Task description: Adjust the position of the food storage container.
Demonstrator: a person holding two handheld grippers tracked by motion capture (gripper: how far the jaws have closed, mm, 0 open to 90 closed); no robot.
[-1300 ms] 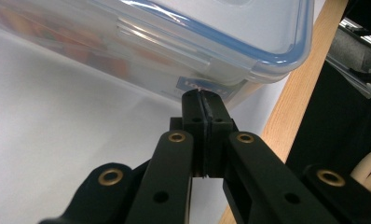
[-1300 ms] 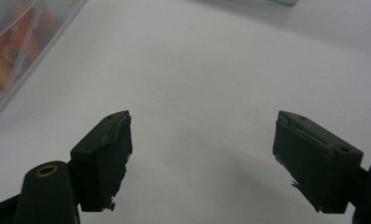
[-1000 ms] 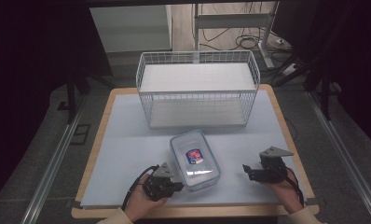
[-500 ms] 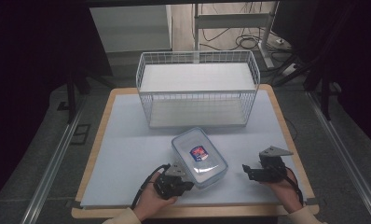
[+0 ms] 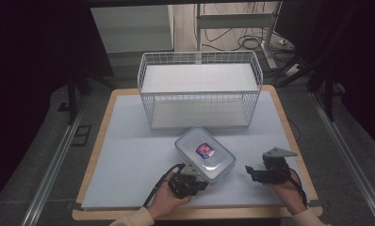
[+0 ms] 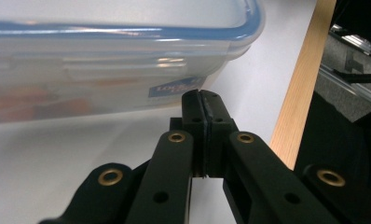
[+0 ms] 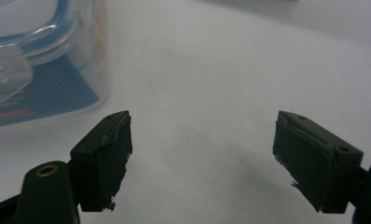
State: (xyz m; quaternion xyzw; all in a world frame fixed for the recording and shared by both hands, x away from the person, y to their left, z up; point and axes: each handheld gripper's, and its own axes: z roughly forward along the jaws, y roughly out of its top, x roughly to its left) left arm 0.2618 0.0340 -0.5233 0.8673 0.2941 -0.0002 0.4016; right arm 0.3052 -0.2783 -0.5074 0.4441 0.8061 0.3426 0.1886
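The left gripper point(image 5: 189, 181), fingers pressed together on nothing, touches the box's point(image 5: 204, 153) near corner; the right gripper point(image 5: 257, 173), fingers spread empty, waits beside it.

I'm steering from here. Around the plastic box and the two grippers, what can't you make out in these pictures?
- Plastic box contents: blurred orange shapes behind the frosted wall in the left gripper view.
- Whether the shut left gripper touches the box: its own tips cover the spot.
- Label wording: too small in the high view.
- Far side of the box: cut off at the top edge in the right gripper view.
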